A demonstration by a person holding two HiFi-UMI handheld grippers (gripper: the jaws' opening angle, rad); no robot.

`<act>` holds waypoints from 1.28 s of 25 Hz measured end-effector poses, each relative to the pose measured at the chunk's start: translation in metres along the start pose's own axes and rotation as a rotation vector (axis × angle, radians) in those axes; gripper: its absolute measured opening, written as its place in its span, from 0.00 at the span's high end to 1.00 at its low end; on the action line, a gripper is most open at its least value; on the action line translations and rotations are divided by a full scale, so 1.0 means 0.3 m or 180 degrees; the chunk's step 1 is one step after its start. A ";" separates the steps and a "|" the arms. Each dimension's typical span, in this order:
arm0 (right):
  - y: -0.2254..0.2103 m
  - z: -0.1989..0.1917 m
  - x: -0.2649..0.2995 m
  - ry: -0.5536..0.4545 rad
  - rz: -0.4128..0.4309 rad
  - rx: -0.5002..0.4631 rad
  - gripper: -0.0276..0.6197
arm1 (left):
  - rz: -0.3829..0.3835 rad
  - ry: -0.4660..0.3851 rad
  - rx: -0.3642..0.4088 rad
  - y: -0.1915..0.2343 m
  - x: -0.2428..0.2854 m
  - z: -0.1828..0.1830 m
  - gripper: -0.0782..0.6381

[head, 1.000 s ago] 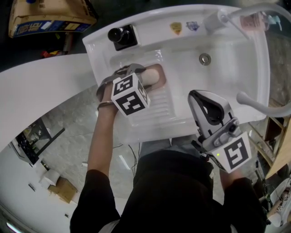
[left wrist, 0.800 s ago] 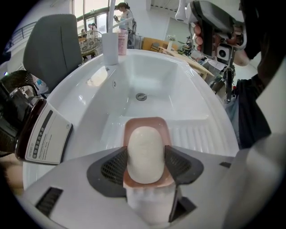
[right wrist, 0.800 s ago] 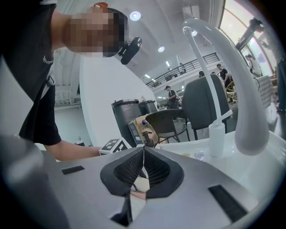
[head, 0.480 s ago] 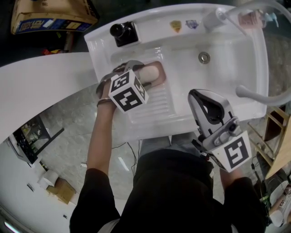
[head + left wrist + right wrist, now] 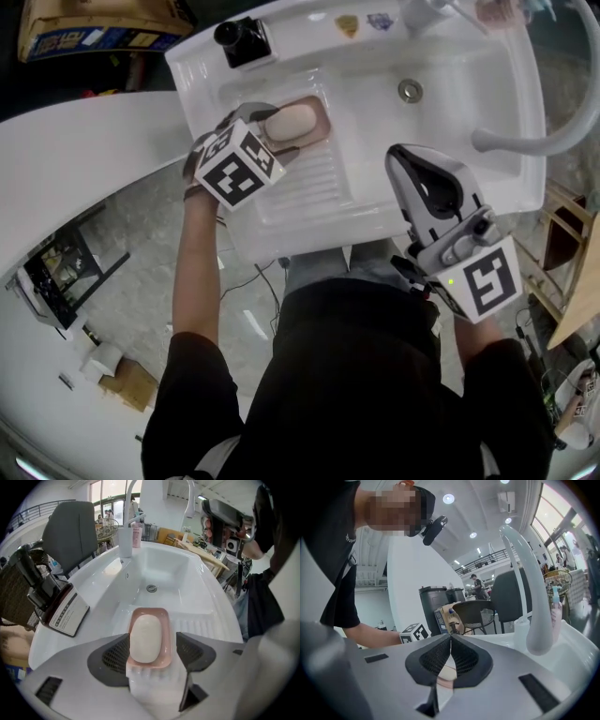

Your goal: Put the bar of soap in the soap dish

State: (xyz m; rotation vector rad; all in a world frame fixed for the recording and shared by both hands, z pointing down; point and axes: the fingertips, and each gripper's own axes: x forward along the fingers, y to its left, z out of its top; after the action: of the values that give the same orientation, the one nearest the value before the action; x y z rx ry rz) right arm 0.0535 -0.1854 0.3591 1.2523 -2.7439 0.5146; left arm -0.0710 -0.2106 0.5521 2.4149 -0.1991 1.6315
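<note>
A pale oval bar of soap lies in the pink soap dish on the ribbed ledge of the white sink. My left gripper points steeply down over the dish. Its jaws are opening, one on each side of the dish and soap, and the pads stand apart from the soap. In the head view the soap and dish show just beyond the left gripper. My right gripper hovers at the sink's front edge; in its own view the right gripper is shut on nothing.
The drain lies in the basin, with a curved white faucet at the right. A black device sits on the sink's back left corner. A cardboard box lies beyond it. A pump bottle stands near the tap.
The left gripper's jaws have spread apart and let go of the soap, and more of the soap shows in the dish. The right gripper has kept still.
</note>
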 end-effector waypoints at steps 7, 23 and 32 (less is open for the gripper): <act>0.011 0.062 -0.088 -0.0087 -0.0079 -0.0146 0.92 | 0.0202 -0.0420 -0.0310 -0.050 -0.128 0.050 0.46; 0.082 0.222 -0.330 -0.0338 -0.0114 -0.0666 0.92 | 0.0696 -0.1953 -0.0729 -0.345 -0.523 0.275 0.49; 0.075 0.294 -0.451 -0.0505 -0.0277 -0.0814 0.92 | 0.1098 -0.2417 -0.0795 -0.440 -0.712 0.331 0.60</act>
State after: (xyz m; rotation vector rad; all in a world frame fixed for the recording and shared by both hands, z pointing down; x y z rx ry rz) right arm 0.1320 -0.1038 0.2416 1.3908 -2.7516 0.0548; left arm -0.0310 -0.1108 0.3044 2.7629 -0.9154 0.6318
